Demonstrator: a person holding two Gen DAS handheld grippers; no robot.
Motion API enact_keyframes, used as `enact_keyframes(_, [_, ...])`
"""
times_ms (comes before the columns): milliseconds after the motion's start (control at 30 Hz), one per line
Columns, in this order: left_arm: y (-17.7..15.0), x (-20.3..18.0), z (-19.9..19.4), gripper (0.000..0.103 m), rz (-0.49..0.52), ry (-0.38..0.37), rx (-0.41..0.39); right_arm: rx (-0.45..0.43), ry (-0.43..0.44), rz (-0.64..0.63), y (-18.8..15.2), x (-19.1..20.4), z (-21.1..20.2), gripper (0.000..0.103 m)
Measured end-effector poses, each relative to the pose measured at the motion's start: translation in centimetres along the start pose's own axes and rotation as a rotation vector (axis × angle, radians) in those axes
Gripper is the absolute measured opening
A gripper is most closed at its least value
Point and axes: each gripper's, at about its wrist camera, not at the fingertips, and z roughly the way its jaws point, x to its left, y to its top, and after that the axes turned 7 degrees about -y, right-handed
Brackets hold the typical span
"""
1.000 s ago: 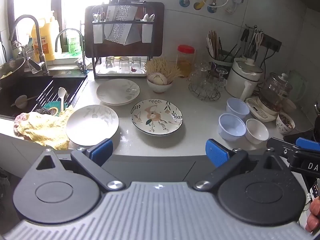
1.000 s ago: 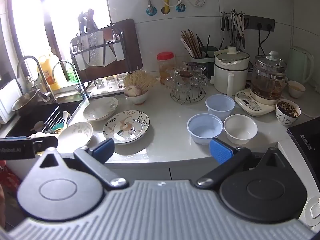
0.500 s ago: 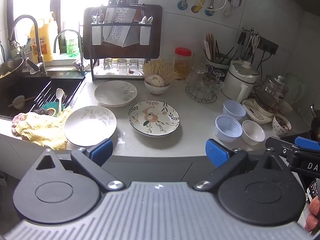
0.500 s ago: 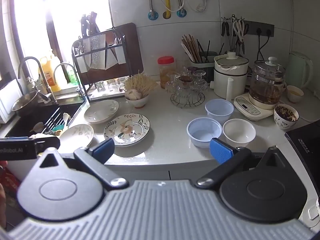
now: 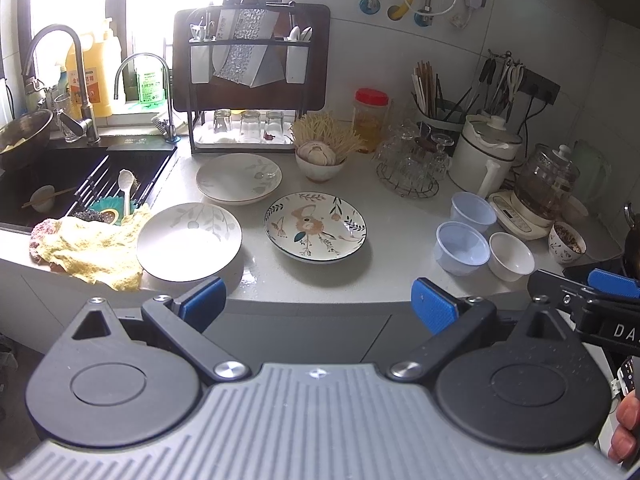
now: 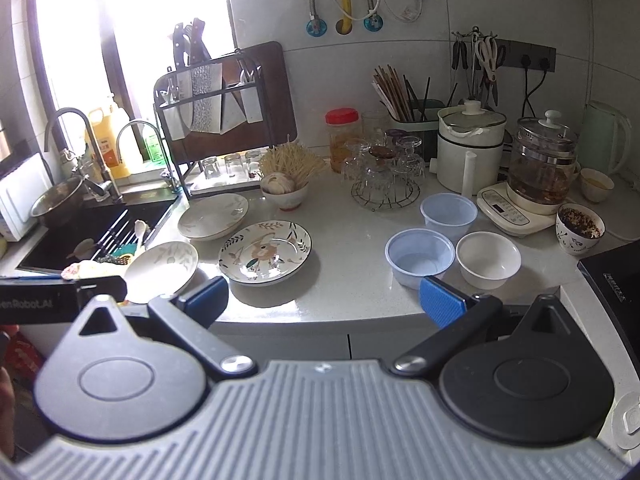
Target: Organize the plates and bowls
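Note:
Three plates sit on the white counter: a floral plate (image 5: pixel 316 227) (image 6: pixel 265 251) in the middle, a pale leaf plate (image 5: pixel 238 178) (image 6: pixel 213 216) behind it, and a white leaf plate (image 5: pixel 189 241) (image 6: pixel 162 265) near the front edge. To the right stand two translucent blue bowls (image 5: pixel 463 248) (image 5: pixel 473 213) (image 6: pixel 419 257) (image 6: pixel 449 214) and a small white bowl (image 5: pixel 511 256) (image 6: pixel 488 260). My left gripper (image 5: pixel 318 304) is open and empty, held off the counter's front edge. My right gripper (image 6: pixel 324 300) is open and empty, also in front of the counter.
A sink (image 5: pixel 60 184) with a yellow cloth (image 5: pixel 88 252) is at the left. A knife rack (image 5: pixel 252 76), garlic bowl (image 5: pixel 320 160), glass stand (image 5: pixel 412 168), cooker (image 5: pixel 486 156), kettle (image 5: pixel 548 184) and a patterned cup (image 5: pixel 567 242) line the back and right.
Both grippers have pulled back and risen slightly, so the counter looks smaller and farther. Nothing on the counter has moved and both stay open.

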Motion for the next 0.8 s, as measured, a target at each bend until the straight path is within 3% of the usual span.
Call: enact_keyframes(800, [-1.9,0.6,-0.2,0.101,-0.017,0.022,0.034,0.012,0.005,-0.018,-1.6,0.2,-0.2,0.103])
